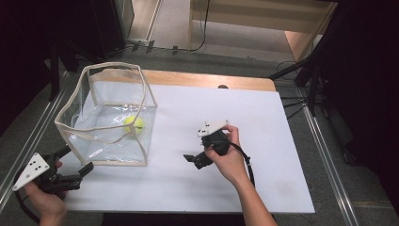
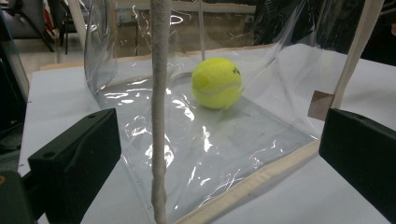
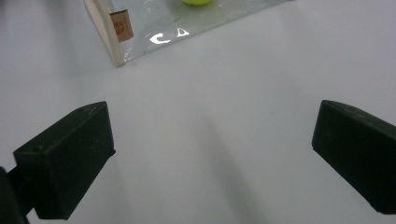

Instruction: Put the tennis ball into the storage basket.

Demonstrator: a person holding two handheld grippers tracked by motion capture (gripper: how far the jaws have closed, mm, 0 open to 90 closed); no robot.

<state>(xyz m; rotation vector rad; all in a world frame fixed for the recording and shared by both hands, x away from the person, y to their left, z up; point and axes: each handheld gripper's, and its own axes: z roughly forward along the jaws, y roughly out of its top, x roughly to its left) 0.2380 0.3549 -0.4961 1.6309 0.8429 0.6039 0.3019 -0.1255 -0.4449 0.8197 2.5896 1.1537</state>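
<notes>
High view: I see a clear plastic bag (image 1: pixel 106 115) with cream trim standing open near the table's left edge, toward the far left corner of the white table (image 1: pixel 263 141). A yellow tennis ball (image 1: pixel 134 125) sits inside it on the bag floor, toward the bag's right wall. My left gripper (image 1: pixel 75 160) is at the near left corner, jaws spread wide, tips just beside the bag's near left bottom corner, gripping nothing. Left hand (image 1: pixel 44 202) wraps the handle, grey plate on top. My right gripper (image 1: pixel 190 159) is mid-table, well apart from the bag, pointing left toward it; right hand (image 1: pixel 228 157) holds it. Jaw gap is hard to read from here. Left gripper view: both black jaws stand far apart at the frame sides, nothing between them held. A vertical trim strip (image 2: pixel 159 107) of the bag runs up the gap between the jaws, close to the camera. Behind it the ball (image 2: pixel 217 83) rests on the bag's clear floor. A small brown label (image 2: pixel 320 105) is on the trim at the right. Right gripper view: jaws wide apart, empty, over bare table surface (image 3: pixel 210 121). The bag's corner (image 3: pixel 116 35) with the brown label shows at the top left, the ball's lower edge (image 3: pixel 196 2) just at the top edge.
</notes>
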